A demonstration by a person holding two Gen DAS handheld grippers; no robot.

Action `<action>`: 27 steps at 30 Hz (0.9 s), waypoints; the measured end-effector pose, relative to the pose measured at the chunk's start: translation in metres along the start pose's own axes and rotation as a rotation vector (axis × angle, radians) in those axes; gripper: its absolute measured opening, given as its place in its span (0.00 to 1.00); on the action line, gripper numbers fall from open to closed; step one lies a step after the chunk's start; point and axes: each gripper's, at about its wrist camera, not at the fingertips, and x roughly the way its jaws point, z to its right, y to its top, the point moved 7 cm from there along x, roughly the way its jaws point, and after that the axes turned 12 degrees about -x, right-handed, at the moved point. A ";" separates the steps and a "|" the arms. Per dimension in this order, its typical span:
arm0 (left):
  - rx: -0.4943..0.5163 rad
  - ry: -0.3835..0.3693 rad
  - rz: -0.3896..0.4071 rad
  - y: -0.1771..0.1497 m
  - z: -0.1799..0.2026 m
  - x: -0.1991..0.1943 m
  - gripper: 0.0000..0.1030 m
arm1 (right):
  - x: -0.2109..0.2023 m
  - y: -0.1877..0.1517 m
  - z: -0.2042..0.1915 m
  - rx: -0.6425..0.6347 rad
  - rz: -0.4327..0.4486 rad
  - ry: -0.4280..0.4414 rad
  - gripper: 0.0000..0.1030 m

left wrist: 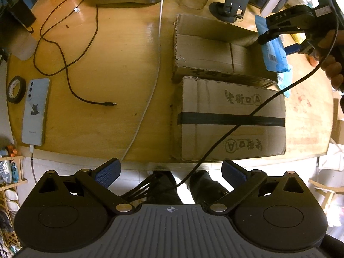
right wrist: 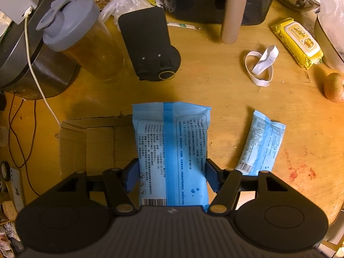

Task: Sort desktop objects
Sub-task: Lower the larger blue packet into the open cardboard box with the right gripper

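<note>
Smooth, slightly glossy wood is seen on the table (left wrist: 111, 68) — matt, rough cardboard on the box (left wrist: 232, 116) at 3 o'clock. The blue packet (right wrist: 172, 150) is made of shiny plastic film.

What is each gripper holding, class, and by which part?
The right gripper clamps a blue wipes pack across its long side edges, near the barcode end. The left gripper holds nothing.

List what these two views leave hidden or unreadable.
- Box interior: left wrist view shows only part of the floor; a raised flap and the right gripper hide the rest.
- Blue pack: its near end is covered by the gripper body in the right wrist view; the small print is too fine to read.
- Second blue pack: a gripper arm hides its near end.
</note>
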 end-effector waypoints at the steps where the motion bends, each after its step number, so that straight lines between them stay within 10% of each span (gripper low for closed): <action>1: -0.002 0.000 0.000 0.001 -0.001 0.000 1.00 | 0.001 0.000 -0.002 -0.001 -0.001 0.001 0.61; 27: -0.028 0.003 -0.012 0.008 -0.012 0.003 1.00 | 0.029 0.003 -0.022 0.010 -0.039 0.019 0.61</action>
